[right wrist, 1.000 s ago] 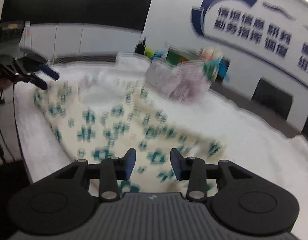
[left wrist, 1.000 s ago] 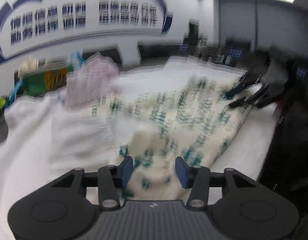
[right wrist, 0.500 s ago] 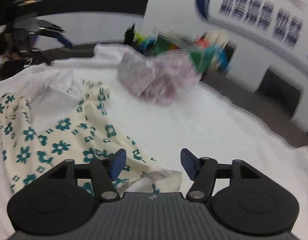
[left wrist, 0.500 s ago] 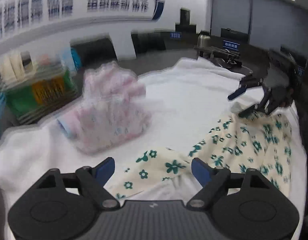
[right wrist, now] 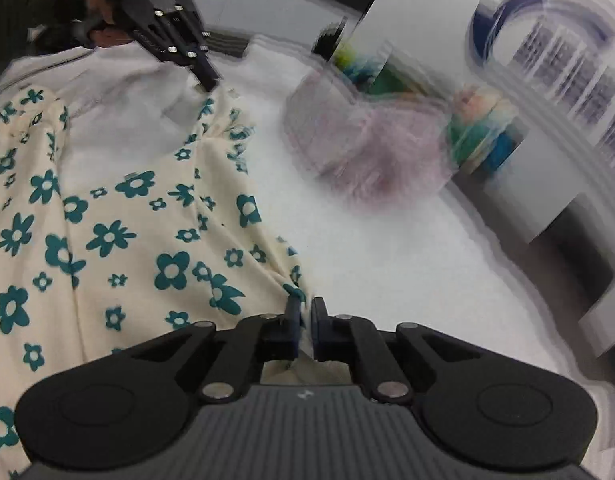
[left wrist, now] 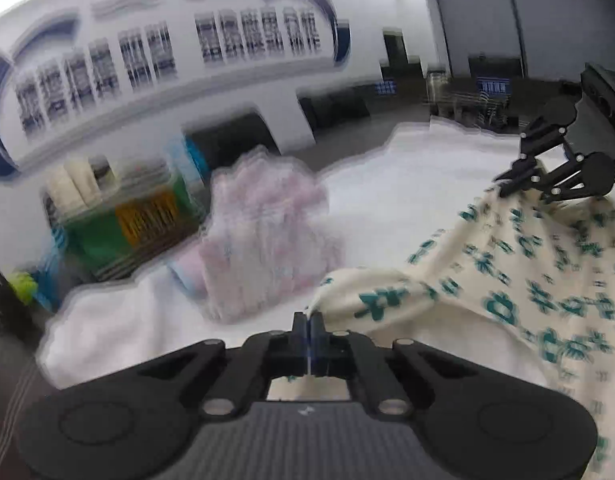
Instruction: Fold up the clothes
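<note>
White-covered table [right wrist: 387, 264], big lettering on far wall. Flowered garment [right wrist: 119, 220] spread on table, pink clothes pile [right wrist: 371, 152] beyond. Left claw [left wrist: 309, 322] pinched tight on one garment edge — right claw [right wrist: 303, 312] likewise clamped on another. Cloth stretched between both claws, long axis running claw to claw; neither nearer.

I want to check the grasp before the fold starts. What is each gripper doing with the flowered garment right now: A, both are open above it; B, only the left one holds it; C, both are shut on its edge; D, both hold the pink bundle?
C: the left gripper and the right gripper each pinch an edge of the flowered garment, and the pink bundle lies apart, untouched.
</note>
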A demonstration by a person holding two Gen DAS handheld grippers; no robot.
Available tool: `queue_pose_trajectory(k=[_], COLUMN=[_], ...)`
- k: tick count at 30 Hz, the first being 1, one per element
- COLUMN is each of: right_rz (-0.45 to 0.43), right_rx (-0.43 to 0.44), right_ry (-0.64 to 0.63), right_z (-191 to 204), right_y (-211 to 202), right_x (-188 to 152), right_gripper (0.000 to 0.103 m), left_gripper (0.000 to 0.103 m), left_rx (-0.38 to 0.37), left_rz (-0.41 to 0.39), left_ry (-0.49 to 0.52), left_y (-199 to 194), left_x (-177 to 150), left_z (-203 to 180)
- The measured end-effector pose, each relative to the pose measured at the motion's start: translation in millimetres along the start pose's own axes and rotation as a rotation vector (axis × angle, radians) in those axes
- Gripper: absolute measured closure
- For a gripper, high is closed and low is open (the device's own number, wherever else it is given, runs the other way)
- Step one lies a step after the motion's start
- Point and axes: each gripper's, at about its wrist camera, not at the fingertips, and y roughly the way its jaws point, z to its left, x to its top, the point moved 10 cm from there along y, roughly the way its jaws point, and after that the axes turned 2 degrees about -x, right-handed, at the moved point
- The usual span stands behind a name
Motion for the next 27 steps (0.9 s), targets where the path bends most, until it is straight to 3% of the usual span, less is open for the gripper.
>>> queue_pose_trajectory(k=[1, 6, 8, 9, 10, 12, 14, 15, 16, 19, 21, 22, 23, 26, 27], right_rz=[-0.044, -0.028, 0.041, 0.057, 0.067, 0.052, -0.050, -0.102, -0.155, -0.206, -0.189, -0.171, -0.150, -0.116, -0.118], right_rx=[-0.082, -0.166, -0.103, -0.081, -0.062, -0.026, -0.005, 0.005, 0.015, 0.131, 0.165, 0.179, 0.193, 0.194, 0.199], right_ry=[-0.039, -0.244, -0.311, -0.289, -0.253, -0.146, 0.018, 0.101, 0.184, 0.344, 0.421, 0.437, 0.448, 0.438, 0.420], right_z=[7, 83, 110, 111, 110, 102, 87, 79, 70, 74, 80, 86, 93, 109, 112], right_y=[-19, -70, -80, -86, -93, -107, -111, -112, -114, -75, -42, -27, -13, 22, 30], right_x=[7, -16, -35, -36, -36, -28, -5, 8, 20, 50, 69, 79, 90, 115, 119], right_gripper=[0.098, 0.097, 0.096, 0.091, 0.086, 0.055, 0.047, 0.046, 0.046, 0.046, 0.046, 0.046, 0.046, 0.046, 0.055], left_gripper=[0.103, 0.102, 0.098, 0.098, 0.092, 0.068, 0.032, 0.029, 0.029, 0.030, 0.040, 0.049, 0.054, 0.051, 0.051], left_rx=[0.005, 0.030, 0.040, 0.045, 0.050, 0.060, 0.021, -0.008, -0.032, -0.036, -0.034, -0.032, -0.003, 0.127, 0.172], left_rz=[-0.003, -0.021, -0.028, -0.031, -0.034, -0.041, -0.079, -0.095, -0.108, -0.050, -0.003, 0.020, 0.013, -0.078, -0.115], left_ry=[-0.003, -0.018, -0.024, -0.027, -0.030, -0.036, 0.025, 0.062, 0.094, 0.002, -0.073, -0.110, -0.171, -0.327, -0.365], left_y=[-10, -58, -78, -87, -97, -117, -115, -106, -95, -60, -36, -25, -28, -67, -82], left_x=[-6, -35, -46, -52, -58, -69, -47, -33, -20, -6, 0, 4, 3, -12, -18], left_z=[-7, -42, -55, -62, -69, -83, -85, -85, -83, -58, -40, -31, -25, -23, -27])
